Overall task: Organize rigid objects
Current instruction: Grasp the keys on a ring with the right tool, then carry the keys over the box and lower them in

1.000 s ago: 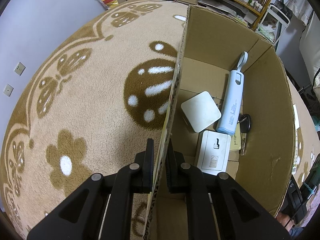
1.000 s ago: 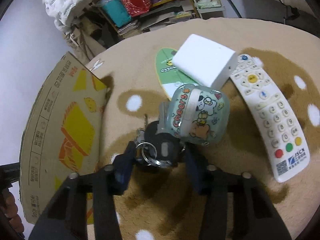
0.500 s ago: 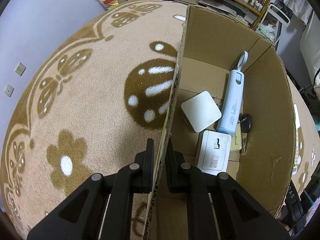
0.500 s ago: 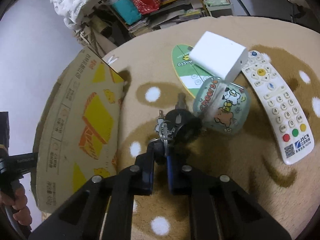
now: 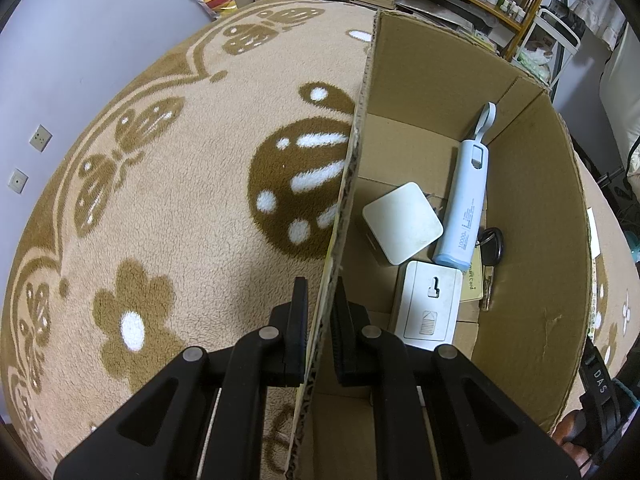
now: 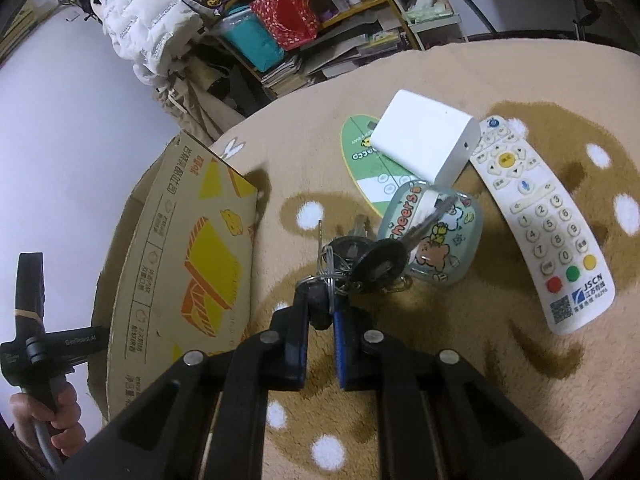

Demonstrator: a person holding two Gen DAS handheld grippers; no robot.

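Observation:
My right gripper (image 6: 322,304) is shut on the near end of a bunch of keys (image 6: 360,256). The bunch hangs from its ring just above the brown and beige rug, and one key points over a cartoon-printed tin (image 6: 436,240). Behind the tin lie a white box (image 6: 426,144), a white remote (image 6: 548,232) and a green card (image 6: 368,164). My left gripper (image 5: 320,292) is shut on the near wall of a cardboard box (image 5: 348,184). Inside the box lie a white square block (image 5: 402,222), a pale blue power bank (image 5: 466,204), a flat white device (image 5: 430,306) and a black key (image 5: 491,242).
In the right wrist view the cardboard box (image 6: 188,256) stands to the left of the keys, with a hand (image 6: 60,408) on the other gripper's handle beside it. Shelves with books, bags and bottles (image 6: 280,40) stand beyond the rug's far edge.
My right gripper's jaws have come together on the key bunch, which has risen a little off the rug and swung towards the tin. The left gripper and the box have not moved.

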